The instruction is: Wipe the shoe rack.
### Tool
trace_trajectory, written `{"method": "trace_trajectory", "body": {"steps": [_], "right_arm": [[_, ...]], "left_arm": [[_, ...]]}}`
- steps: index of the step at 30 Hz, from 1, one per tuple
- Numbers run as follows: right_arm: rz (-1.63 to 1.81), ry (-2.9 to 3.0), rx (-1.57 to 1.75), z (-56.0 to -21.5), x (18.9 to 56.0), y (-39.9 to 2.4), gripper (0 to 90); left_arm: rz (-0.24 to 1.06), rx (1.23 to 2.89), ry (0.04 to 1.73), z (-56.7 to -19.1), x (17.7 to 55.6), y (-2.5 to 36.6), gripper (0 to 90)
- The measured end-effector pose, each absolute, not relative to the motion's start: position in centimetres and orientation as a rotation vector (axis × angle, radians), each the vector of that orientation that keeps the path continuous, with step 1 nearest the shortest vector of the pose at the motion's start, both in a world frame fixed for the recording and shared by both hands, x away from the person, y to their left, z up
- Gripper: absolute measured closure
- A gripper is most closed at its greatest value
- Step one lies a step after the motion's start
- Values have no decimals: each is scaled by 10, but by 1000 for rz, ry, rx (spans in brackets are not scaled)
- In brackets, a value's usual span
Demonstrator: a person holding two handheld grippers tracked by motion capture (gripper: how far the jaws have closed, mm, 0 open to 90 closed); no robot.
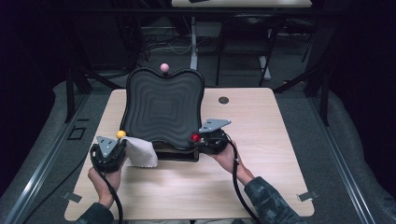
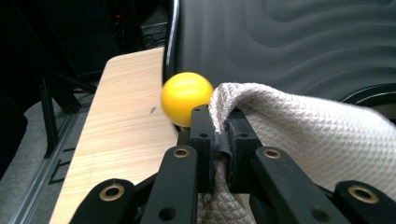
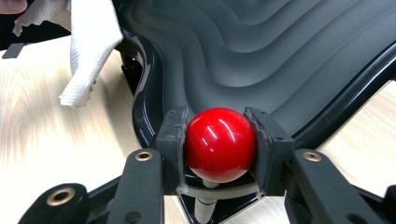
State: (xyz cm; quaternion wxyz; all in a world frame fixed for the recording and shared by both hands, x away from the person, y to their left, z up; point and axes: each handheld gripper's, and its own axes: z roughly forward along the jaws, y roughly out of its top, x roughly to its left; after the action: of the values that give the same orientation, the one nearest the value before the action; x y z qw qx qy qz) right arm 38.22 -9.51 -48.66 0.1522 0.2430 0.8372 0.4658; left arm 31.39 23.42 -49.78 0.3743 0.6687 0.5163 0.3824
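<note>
Both forearms come in from the near edge of the table [image 1: 261, 130]. At near left, the left gripper [image 2: 219, 126] has its jaws closed on a white cloth [image 2: 317, 140], just beside the yellow ball [image 2: 186, 97]. At near right, the right gripper [image 3: 219, 140] points left, its jaws clamped around the red ball [image 3: 219, 143] at the near edge of the black wavy board [image 1: 163, 105].

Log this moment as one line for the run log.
left hand-held gripper: shut on white cloth, beside yellow knob | right hand-held gripper: shut on red knob | black wavy tray: on table
</note>
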Motion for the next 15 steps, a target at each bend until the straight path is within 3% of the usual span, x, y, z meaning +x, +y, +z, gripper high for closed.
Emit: {"method": "trace_trajectory", "body": {"steps": [15], "right_arm": [[1336, 2402, 699, -487, 382, -95, 604]], "left_arm": [[905, 1734, 1226, -497, 316, 198, 835]]}}
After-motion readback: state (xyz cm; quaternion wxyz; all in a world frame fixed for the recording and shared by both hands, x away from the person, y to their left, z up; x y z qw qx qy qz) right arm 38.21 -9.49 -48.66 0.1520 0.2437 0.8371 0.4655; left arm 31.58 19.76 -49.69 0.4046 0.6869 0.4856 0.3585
